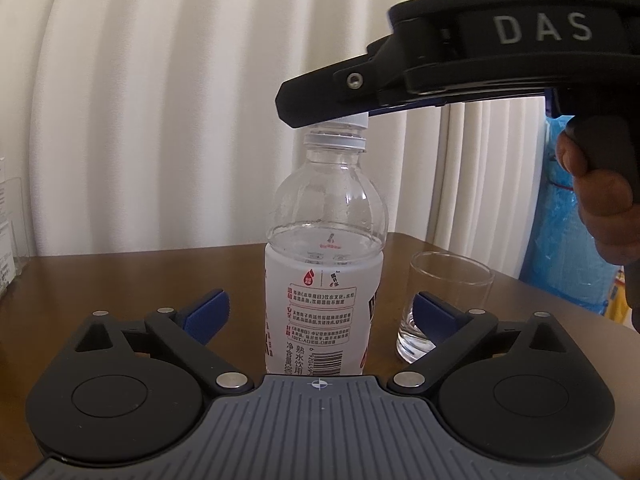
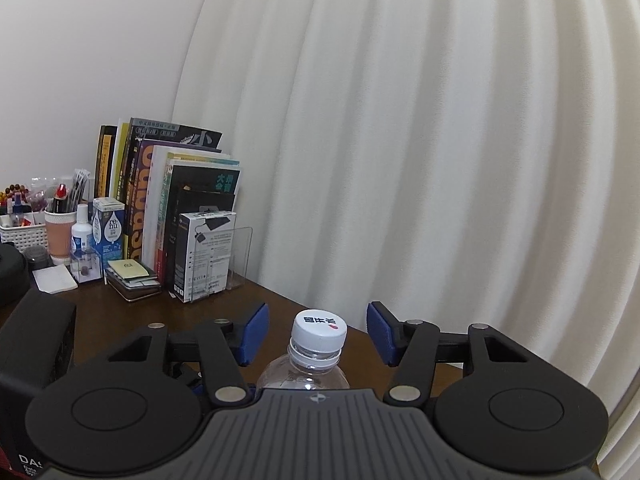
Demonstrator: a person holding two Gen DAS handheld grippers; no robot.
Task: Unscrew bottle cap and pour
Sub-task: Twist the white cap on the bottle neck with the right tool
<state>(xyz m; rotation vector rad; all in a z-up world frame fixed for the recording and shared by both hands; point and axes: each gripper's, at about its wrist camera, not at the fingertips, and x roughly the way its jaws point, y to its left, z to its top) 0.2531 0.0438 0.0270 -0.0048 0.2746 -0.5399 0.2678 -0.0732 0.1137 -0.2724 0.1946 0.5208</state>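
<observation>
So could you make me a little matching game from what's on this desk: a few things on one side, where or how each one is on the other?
Things:
1. bottle cap
2. glass
3. books
4. left gripper

States:
A. open, pads either side of the bottle
B. upright against the wall
C. white, still on the neck
D. almost empty, beside the bottle

Pairs: 1-C, 2-D, 3-B, 4-A

soft even indoor light, sharp focus, strong fisheye bending at edges, dark corner vignetting, faint curtain (image 2: 400,140) shadows
</observation>
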